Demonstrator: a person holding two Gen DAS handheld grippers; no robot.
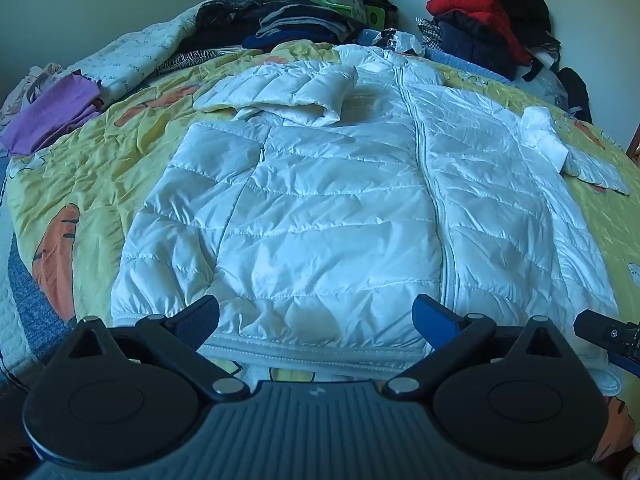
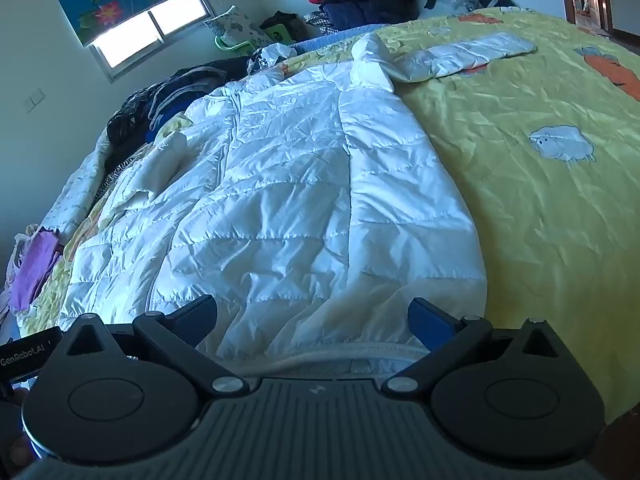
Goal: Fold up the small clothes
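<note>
A white quilted puffer jacket lies front up on the yellow bedspread, zipper closed, hem toward me. Its left sleeve is folded across the chest; its right sleeve sticks out to the side. My left gripper is open, jaws wide, just above the left half of the hem. My right gripper is open over the jacket's right hem corner; it also shows at the edge of the left wrist view. The right sleeve lies outstretched on the bedspread.
Dark folded clothes are piled at the head of the bed. A red and dark heap stands at the back right. Purple clothes lie at the left edge. A window is behind.
</note>
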